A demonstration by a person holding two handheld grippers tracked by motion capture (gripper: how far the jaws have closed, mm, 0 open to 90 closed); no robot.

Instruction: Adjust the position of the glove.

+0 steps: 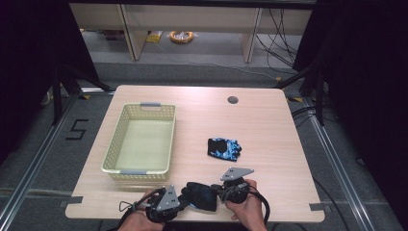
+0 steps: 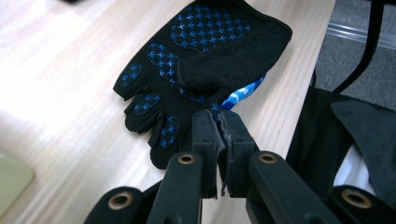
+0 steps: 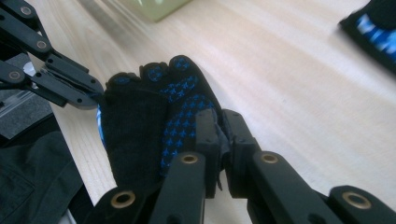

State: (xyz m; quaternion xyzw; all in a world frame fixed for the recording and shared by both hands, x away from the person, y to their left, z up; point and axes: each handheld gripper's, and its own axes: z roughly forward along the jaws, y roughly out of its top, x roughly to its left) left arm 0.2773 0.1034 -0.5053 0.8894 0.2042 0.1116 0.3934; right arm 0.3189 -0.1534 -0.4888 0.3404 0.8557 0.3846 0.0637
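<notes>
- Two gloves are out of the basket (image 1: pixel 138 172); nothing is inside yet.
- Your left gripper (image 2: pixel 217 122) and right gripper (image 3: pixel 219 135) have jaws pinched shut on the near glove (image 1: pixel 201 196).
- Next comes the far glove (image 1: pixel 223 147), lying untouched on the table (image 1: pixel 269 125).

The high view looks forward and down on the whole table (image 1: pixel 269 125) from above its near edge. Each gripper view sits low and close at that edge, facing the other, and all three share the black glove (image 1: pixel 201 196) (image 2: pixel 196 70) (image 3: pixel 154 116).
</notes>
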